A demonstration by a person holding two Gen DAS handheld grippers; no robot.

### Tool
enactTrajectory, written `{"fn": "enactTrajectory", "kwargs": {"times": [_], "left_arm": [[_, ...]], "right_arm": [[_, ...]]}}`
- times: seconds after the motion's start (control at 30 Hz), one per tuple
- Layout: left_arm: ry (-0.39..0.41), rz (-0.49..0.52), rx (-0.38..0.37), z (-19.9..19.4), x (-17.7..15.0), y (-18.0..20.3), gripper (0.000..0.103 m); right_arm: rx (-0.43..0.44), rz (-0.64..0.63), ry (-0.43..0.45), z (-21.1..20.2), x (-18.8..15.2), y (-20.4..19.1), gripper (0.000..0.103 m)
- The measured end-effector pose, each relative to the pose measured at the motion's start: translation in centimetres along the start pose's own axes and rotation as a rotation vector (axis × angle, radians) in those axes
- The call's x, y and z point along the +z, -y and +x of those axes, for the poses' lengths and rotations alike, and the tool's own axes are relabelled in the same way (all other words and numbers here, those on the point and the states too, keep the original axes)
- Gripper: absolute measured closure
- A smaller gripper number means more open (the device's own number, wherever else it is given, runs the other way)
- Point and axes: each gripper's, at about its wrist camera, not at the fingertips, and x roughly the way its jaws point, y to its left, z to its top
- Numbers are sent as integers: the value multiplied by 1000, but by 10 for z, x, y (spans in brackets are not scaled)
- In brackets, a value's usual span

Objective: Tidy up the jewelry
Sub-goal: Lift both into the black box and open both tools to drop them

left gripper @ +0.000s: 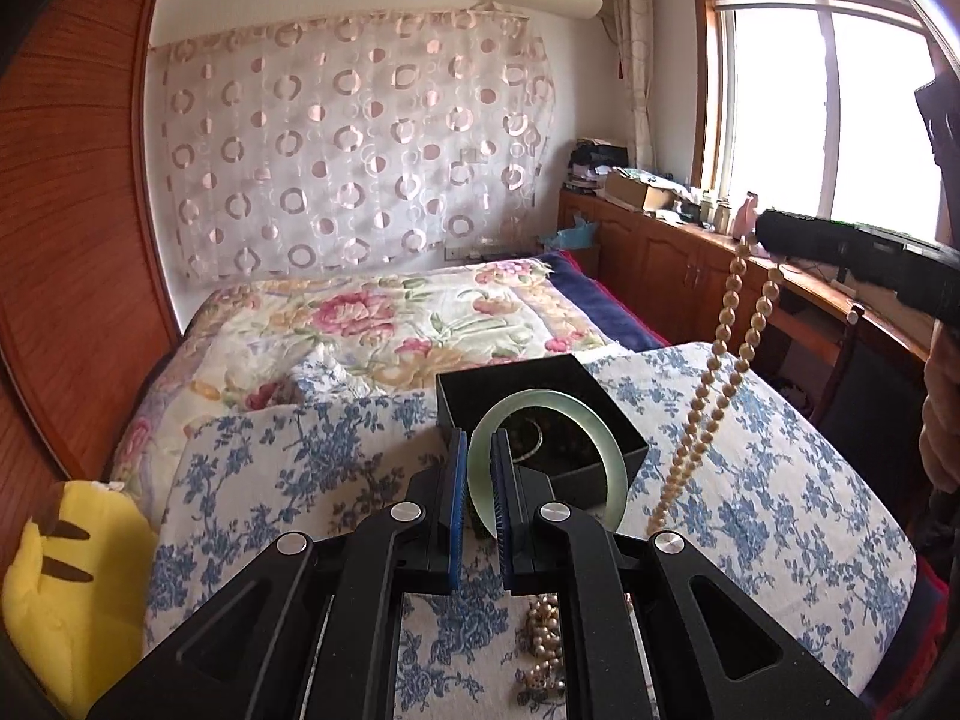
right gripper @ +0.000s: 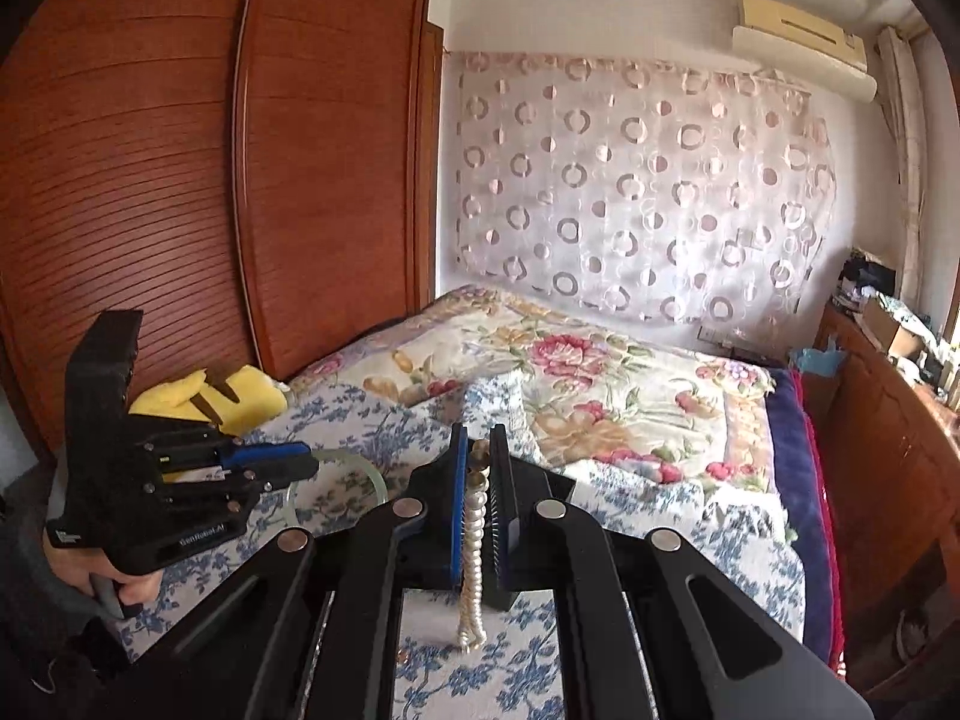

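Note:
My left gripper (left gripper: 479,450) is shut on a pale green jade bangle (left gripper: 606,438) and holds it just in front of an open black jewelry box (left gripper: 480,387) on the bed. Dark jewelry lies inside the box. My right gripper (right gripper: 478,450) is shut on a pearl necklace (right gripper: 474,540), which hangs down in a doubled strand. In the left wrist view the right gripper (left gripper: 774,234) is raised at the right and the necklace (left gripper: 714,372) dangles to the bedspread. More pearl jewelry (left gripper: 543,648) lies under my left gripper. The bangle (right gripper: 366,465) also shows in the right wrist view.
The blue floral bedspread (left gripper: 780,480) covers the near bed. A yellow plush toy (left gripper: 66,588) lies at the left edge. A wooden wardrobe (right gripper: 180,180) stands at the left, a wooden cabinet (left gripper: 660,264) under the window at the right.

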Motion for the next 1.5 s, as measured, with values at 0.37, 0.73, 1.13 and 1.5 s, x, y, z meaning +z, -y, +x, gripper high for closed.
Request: {"fn": "enactTrajectory", "kwargs": {"times": [0.37, 0.73, 1.13, 1.5], "left_arm": [[-2, 1, 10, 12, 7, -1, 96], [-24, -6, 19, 30, 10, -6, 96], [-46, -13, 38, 58, 20, -10, 96], [-76, -13, 43, 86, 23, -10, 96]], "right_arm": [[-40, -25, 26, 9, 40, 9, 95], [-71, -40, 3, 30, 66, 17, 95], [-74, 6, 17, 43, 78, 31, 95], [-23, 33, -156, 95, 16, 35, 95]]}}
